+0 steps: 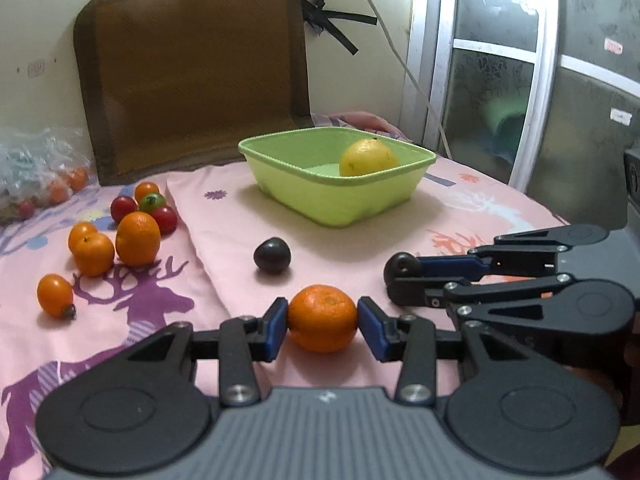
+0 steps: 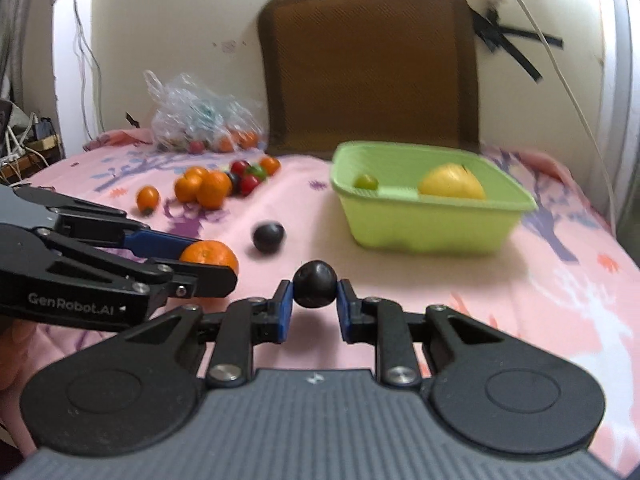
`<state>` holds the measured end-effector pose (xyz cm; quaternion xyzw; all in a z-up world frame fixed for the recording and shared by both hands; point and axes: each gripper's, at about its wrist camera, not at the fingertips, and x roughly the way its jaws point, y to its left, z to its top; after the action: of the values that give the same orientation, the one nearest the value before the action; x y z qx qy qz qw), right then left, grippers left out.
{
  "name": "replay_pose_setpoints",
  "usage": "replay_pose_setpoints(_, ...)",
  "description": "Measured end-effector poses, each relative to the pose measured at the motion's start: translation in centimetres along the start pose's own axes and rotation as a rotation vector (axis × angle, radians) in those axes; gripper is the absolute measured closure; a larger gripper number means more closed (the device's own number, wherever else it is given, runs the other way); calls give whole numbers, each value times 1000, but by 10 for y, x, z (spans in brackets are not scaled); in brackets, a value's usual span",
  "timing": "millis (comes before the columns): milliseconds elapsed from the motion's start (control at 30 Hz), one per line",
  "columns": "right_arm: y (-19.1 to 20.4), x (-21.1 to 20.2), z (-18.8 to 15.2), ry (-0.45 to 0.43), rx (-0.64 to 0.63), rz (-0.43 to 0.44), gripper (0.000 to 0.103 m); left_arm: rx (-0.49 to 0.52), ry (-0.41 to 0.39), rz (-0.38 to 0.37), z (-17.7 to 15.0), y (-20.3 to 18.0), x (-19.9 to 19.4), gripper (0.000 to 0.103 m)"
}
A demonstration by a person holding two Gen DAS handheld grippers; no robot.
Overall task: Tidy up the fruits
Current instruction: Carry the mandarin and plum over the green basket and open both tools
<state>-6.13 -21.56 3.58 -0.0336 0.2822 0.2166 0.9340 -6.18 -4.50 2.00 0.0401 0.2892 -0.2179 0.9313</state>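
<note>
My left gripper is shut on an orange mandarin, held above the pink sheet. My right gripper is shut on a small dark plum; in the left wrist view it reaches in from the right with the plum at its tip. Another dark plum lies loose on the sheet ahead. The green tub stands beyond it with a yellow fruit inside; the right wrist view also shows a small green fruit in the tub.
A cluster of oranges and cherry tomatoes lies at the left, with one small orange fruit apart from it. A plastic bag of fruit sits at the back left. A brown cushion leans on the wall; a white cable hangs there.
</note>
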Motion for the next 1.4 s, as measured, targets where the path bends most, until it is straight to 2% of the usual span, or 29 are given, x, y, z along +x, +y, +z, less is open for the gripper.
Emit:
replay_pose_setpoints(267, -4, 1, -3, 2, 17, 20, 77, 19, -12, 22, 7, -3, 2, 65)
replay_pose_setpoints(367, -12, -5, -3, -32, 51, 27, 77, 17, -56, 1, 31, 1, -1, 65)
replay_pose_setpoints(533, -26, -18, 23, -192, 66, -24, 77, -4, -114, -42, 88, 8, 16, 65)
replay_pose_setpoints(700, -36, 3, 44, -235, 54, -70, 77, -51, -59, -51, 118, 17, 64, 65)
replay_pose_setpoints(900, -43, 32, 40, -187, 48, -111, 76, -69, -7, -31, 122, 22, 97, 64)
replay_pose_setpoints(1000, -46, 34, 39, -199, 55, -120, 75, -88, 7, -31, 120, 24, 104, 64)
replay_pose_setpoints(1067, -47, 34, 39, -198, 60, -118, 75, -94, 1, -36, 120, 25, 104, 60)
replay_pose_setpoints(1133, -48, 33, 40, -198, 65, -115, 75, -102, -9, -34, 121, 26, 103, 49)
replay_pose_setpoints(1167, -48, 34, 40, -197, 66, -116, 75, -101, -16, -26, 121, 26, 101, 48)
replay_pose_setpoints(1200, -48, 33, 40, -197, 64, -119, 74, -100, -19, -22, 123, 25, 100, 47)
replay_pose_setpoints(1267, -46, 34, 42, -200, 58, -128, 57, -109, -26, -14, 124, 27, 93, 47)
replay_pose_setpoints(1400, -42, 30, 41, -213, 41, -150, 57, -136, -100, -2, 119, 39, 54, 48)
